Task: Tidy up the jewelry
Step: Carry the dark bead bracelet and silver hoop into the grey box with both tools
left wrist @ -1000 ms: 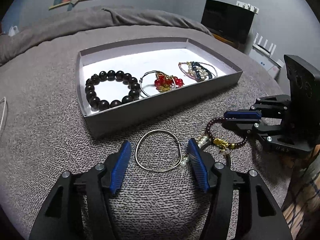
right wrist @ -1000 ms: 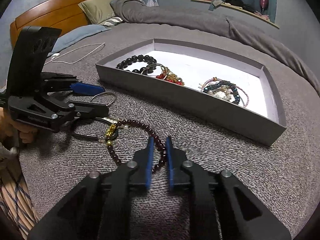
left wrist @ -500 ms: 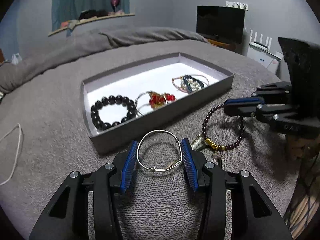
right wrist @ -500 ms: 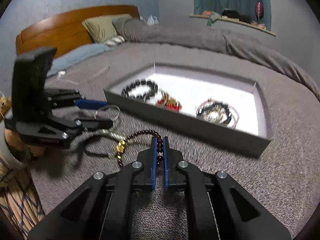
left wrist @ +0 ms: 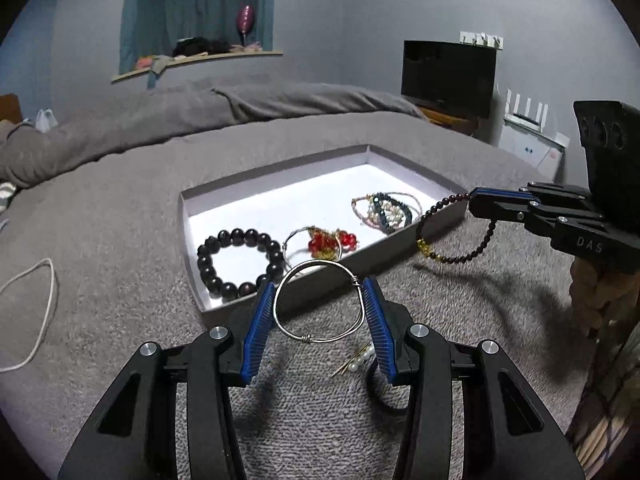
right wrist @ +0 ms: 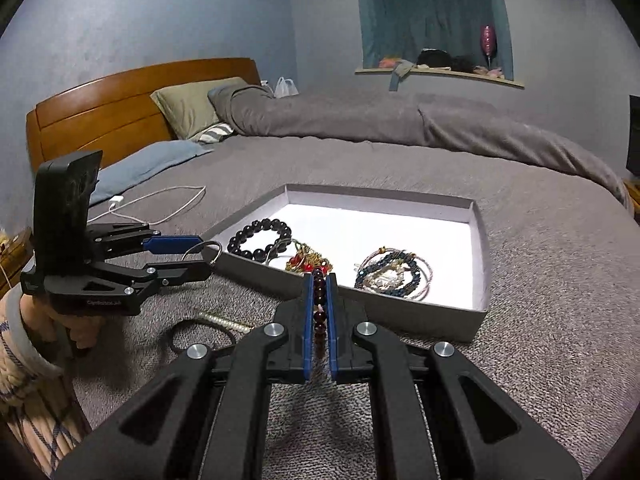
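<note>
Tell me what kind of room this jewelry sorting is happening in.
A bedroom, most likely. The work surface is a bed with a wooden headboard and pillow; a dark screen stands by the wall, and a curtained window ledge holds odds and ends.

Grey bed [right wrist: 360,168], wooden headboard [right wrist: 120,96], blue walls [right wrist: 160,12]

Three bracelets in one grey shallow cardboard tray [left wrist: 320,280]; one silver wire bangle [left wrist: 320,300]; one dark red beaded bracelet [left wrist: 456,236]; one black hair tie with pearls [right wrist: 200,330]; two black-and-blue grippers.
</note>
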`<control>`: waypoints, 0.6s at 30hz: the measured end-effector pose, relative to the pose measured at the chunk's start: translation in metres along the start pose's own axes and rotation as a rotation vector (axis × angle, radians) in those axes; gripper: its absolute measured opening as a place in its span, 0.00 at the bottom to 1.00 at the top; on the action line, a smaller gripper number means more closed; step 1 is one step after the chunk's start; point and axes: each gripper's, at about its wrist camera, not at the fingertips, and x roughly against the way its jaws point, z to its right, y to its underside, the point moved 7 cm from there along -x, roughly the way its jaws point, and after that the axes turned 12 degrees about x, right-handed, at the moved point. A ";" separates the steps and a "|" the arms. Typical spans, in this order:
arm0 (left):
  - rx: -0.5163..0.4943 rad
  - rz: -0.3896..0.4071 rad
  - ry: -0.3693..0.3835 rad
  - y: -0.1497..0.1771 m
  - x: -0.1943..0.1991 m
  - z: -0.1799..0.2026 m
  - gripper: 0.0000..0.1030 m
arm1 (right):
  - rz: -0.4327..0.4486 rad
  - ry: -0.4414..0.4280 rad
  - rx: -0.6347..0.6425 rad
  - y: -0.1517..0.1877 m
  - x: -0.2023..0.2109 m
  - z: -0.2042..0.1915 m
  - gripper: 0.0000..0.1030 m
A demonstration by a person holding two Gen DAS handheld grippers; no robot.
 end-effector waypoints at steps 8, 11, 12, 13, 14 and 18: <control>0.028 0.020 0.014 -0.010 -0.003 0.001 0.46 | 0.027 0.014 -0.016 -0.006 0.002 0.003 0.06; 0.035 0.022 0.016 -0.013 -0.005 0.001 0.46 | 0.041 0.017 -0.026 -0.009 0.003 0.004 0.06; 0.037 0.022 0.016 -0.014 -0.006 0.001 0.46 | 0.047 0.020 -0.029 -0.011 0.003 0.004 0.06; 0.040 0.021 0.018 -0.016 -0.008 0.001 0.45 | 0.052 0.021 -0.030 -0.012 0.003 0.004 0.06; 0.042 0.020 0.019 -0.016 -0.008 0.001 0.46 | 0.056 0.023 -0.032 -0.014 0.003 0.005 0.06; 0.052 0.019 0.017 -0.020 -0.013 0.000 0.46 | 0.073 0.038 -0.045 -0.019 0.001 0.007 0.06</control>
